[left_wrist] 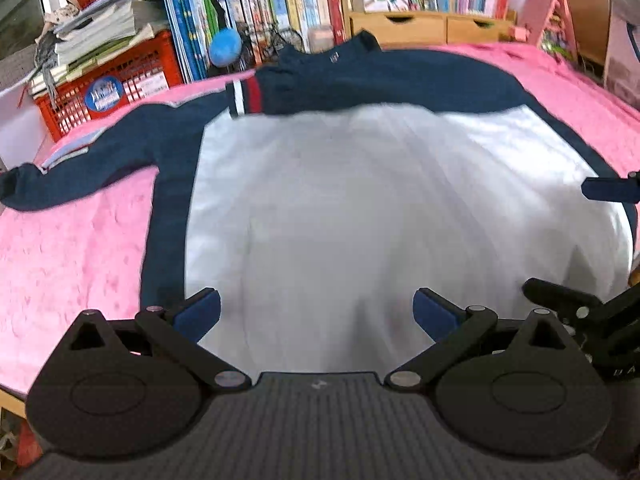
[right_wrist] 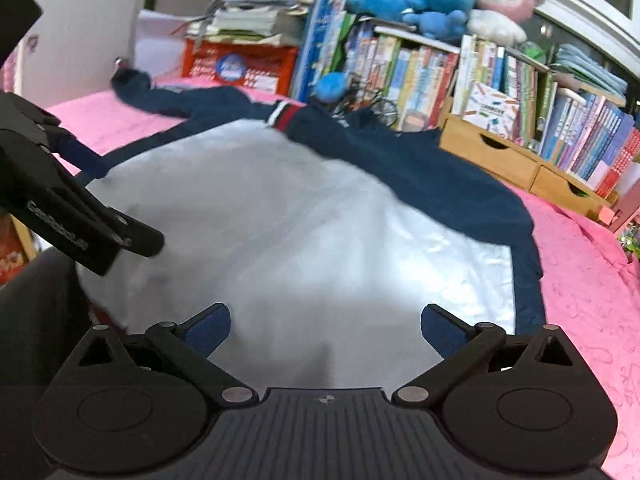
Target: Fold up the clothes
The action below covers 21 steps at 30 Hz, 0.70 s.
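Pink bedspread point(left_wrist: 72, 240) carries the jacket point(left_wrist: 360, 208), spread flat ahead of both tongs. Left tongs point(left_wrist: 316, 312) spread wide, empty; right tongs point(right_wrist: 326, 328) likewise, over its white panel.

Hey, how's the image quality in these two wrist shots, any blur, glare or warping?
Left wrist view: the sweater's white panel is smeared by motion blur and nearly washed out; fisheye bends the pink bedspread edges. Right wrist view: same blur on the white panel, shelf books fairly sharp, straight shelves bowed. Both grippers, left gripper and right gripper, look crisp.
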Motion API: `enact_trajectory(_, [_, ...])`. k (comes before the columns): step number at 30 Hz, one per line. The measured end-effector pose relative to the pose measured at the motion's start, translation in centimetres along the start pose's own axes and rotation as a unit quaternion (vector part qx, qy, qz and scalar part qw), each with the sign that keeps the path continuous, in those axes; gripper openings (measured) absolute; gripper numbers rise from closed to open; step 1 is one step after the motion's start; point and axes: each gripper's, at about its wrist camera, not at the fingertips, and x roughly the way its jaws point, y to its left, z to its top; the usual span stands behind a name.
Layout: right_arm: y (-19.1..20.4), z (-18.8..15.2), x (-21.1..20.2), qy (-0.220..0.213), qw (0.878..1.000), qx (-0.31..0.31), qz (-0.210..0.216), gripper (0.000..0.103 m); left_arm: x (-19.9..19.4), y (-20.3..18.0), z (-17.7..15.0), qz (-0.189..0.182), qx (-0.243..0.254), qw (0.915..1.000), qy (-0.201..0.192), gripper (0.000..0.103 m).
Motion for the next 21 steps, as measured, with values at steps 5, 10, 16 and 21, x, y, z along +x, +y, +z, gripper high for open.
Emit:
enact_trajectory(5, [1.7, -0.8, -1.4, 0.012, 1.000, -0.017, -0.005, 0.103, -0.6, -0.8, -1.2, -0.002, 0.007, 0.9999, 0.008, 0.103])
enact_trajectory(10, [2.1, -2.2, -2.7, 0.032, 0.999, -0.012, -0.005, 0.103, -1.3, -1.4, -2.2, -0.003, 0.007, 0.9999, 0.013, 0.103])
enact_trajectory(16, [2.4, -4.5, -3.7, 0.065, 0.998, 0.003, -0.013, 0.103, -1.9, -2.2, -3.4, -0.006, 0.008, 0.9997, 0.021, 0.103])
enact_trajectory(21, [2.1, -5.8, -4.6, 0.076, 0.996, 0.026, -0.022, 0.103, -2.4, -2.7, -4.1, -0.005, 0.009, 0.9996, 0.025, 0.103])
